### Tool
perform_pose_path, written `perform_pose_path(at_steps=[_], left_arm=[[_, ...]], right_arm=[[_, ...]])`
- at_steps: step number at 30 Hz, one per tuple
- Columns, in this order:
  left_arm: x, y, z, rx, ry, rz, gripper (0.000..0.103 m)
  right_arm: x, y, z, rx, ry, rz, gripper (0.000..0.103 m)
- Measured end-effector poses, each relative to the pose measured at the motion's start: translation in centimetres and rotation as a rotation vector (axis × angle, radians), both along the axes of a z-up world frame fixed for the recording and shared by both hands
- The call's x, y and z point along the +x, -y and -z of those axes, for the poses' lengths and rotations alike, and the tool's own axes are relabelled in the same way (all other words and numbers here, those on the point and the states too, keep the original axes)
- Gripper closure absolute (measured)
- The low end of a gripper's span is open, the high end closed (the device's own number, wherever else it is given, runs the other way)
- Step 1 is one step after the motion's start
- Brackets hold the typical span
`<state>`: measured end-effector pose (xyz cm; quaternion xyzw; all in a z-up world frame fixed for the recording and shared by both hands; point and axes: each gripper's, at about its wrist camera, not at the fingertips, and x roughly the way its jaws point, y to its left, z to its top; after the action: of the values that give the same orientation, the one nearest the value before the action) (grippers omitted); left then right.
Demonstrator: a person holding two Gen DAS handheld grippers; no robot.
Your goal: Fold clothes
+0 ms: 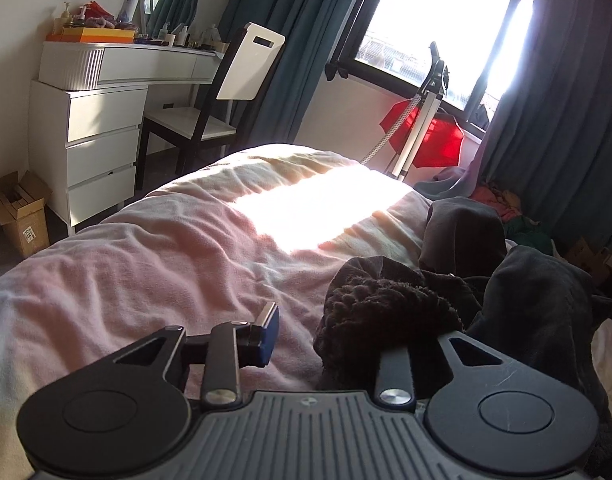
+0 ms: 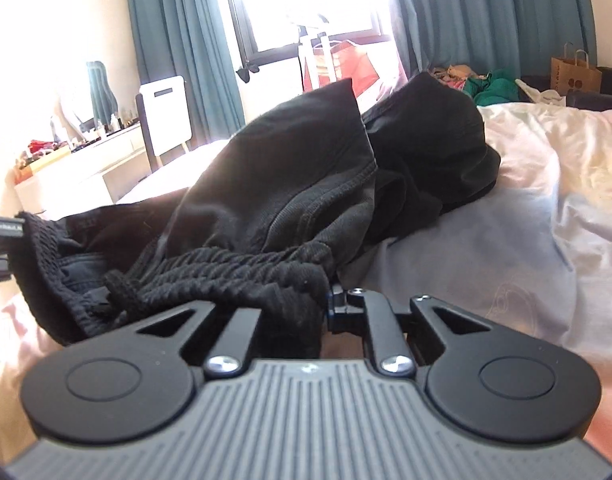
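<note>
My left gripper (image 1: 330, 336) stood with its two fingers spread wide: the blue-padded left finger (image 1: 266, 332) hung bare over the bed, while the other one was buried under the fuzzy ribbed hem of the black garment (image 1: 390, 320), so the fabric draped over that finger rather than being pinched. My right gripper (image 2: 306, 312) sat low against the same crumpled black garment (image 2: 290, 184), whose thick, ribbed knit waistband (image 2: 234, 276) bunched in folds across the left finger and hid its tip; the right finger's blue-edged pad (image 2: 336, 308) pressed at the band's edge (whether the cloth was truly clamped between the two I could not tell). The garment lay heaped on the right half of the pale pink, wrinkled fleece blanket (image 1: 154, 264) covering the bed, its smoother woven body rising in two rounded humps behind the waistband. A bright patch of sun (image 1: 322, 208) fell across the blanket beyond it. Against the wall stood one white dressing table with three flat-fronted drawers (image 1: 100, 148), one dark-framed chair with a white backrest (image 1: 246, 68), and one open cardboard box (image 1: 20, 212) on the floor. Teal curtains (image 1: 302, 40) hung in soft pleats on either side of the black-framed window (image 1: 446, 28).
</note>
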<state>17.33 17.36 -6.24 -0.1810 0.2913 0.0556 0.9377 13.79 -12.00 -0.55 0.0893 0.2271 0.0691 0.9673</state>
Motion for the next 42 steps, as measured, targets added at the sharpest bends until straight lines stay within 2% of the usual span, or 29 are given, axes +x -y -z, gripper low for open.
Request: perform_pose_path(at_steps=[2, 4, 8, 10, 13, 17, 19, 21, 23, 26, 29, 30, 32, 33, 34, 37, 39, 42], left_arm=[[-0.8, 0.0, -0.2, -0.016, -0.043, 0.015, 0.057], [-2.0, 0.4, -0.3, -0.021, -0.094, 0.032, 0.047], [-4.6, 2.1, -0.6, 0.034, -0.163, 0.102, 0.034], [-6.1, 3.1, -1.1, 0.104, -0.152, 0.103, 0.025], [-8.4, 4.6, -1.8, 0.201, -0.119, 0.133, 0.019], [-9.1, 4.8, -3.1, 0.199, -0.032, 0.116, 0.01], [-8.9, 4.8, -3.7, 0.177, 0.018, 0.085, 0.0], [-8.2, 4.8, -3.8, 0.152, 0.043, 0.072, 0.0], [-6.9, 4.9, -3.3, 0.121, 0.025, 0.068, 0.0], [-4.9, 4.9, -2.2, 0.071, 0.004, 0.078, 0.006], [-3.1, 5.2, -1.0, 0.065, -0.014, 0.083, 0.015], [-2.4, 5.2, -0.5, 0.057, -0.031, 0.083, 0.022], [-0.8, 5.0, 0.6, 0.012, -0.078, 0.087, 0.041], [-0.1, 4.8, 1.1, -0.011, -0.094, 0.091, 0.062], [0.4, 4.5, 1.3, -0.028, -0.1, 0.095, 0.07], [1.6, 3.8, 0.3, -0.037, -0.063, 0.106, 0.082], [2.4, 2.8, -1.4, -0.047, -0.022, 0.101, 0.084], [4.6, 0.1, -4.5, -0.082, 0.027, 0.09, 0.085]], right_arm=[[-1.2, 0.4, -1.1, 0.008, 0.015, 0.006, 0.09], [-2.1, 0.7, -1.7, 0.02, 0.013, 0.011, 0.09], [-3.3, 0.6, -1.1, 0.004, -0.032, 0.017, 0.09], [-3.2, 0.5, 0.0, -0.009, -0.097, 0.034, 0.09], [-2.8, 0.9, 1.0, 0.004, -0.144, 0.048, 0.09], [-2.5, 1.4, 1.6, 0.051, -0.147, 0.054, 0.09], [-2.4, 1.3, 1.8, 0.043, -0.145, 0.053, 0.089], [-2.3, 1.2, 2.1, 0.042, -0.155, 0.052, 0.089], [-2.1, 1.3, 2.3, 0.052, -0.164, 0.056, 0.089], [-2.0, 1.8, 2.5, 0.095, -0.166, 0.064, 0.089], [-2.0, 2.6, 3.6, 0.165, -0.187, 0.086, 0.089], [-2.0, 2.8, 4.0, 0.189, -0.201, 0.092, 0.089], [-2.2, 3.1, 4.4, 0.23, -0.217, 0.096, 0.089], [-2.3, 3.2, 4.4, 0.246, -0.222, 0.09, 0.09], [-2.4, 3.2, 4.5, 0.266, -0.23, 0.082, 0.09], [-3.4, 2.9, 4.5, 0.334, -0.249, 0.081, 0.091], [-4.0, 1.9, 4.0, 0.353, -0.239, 0.058, 0.091], [-4.9, -1.0, 2.2, 0.327, -0.175, -0.018, 0.091]])
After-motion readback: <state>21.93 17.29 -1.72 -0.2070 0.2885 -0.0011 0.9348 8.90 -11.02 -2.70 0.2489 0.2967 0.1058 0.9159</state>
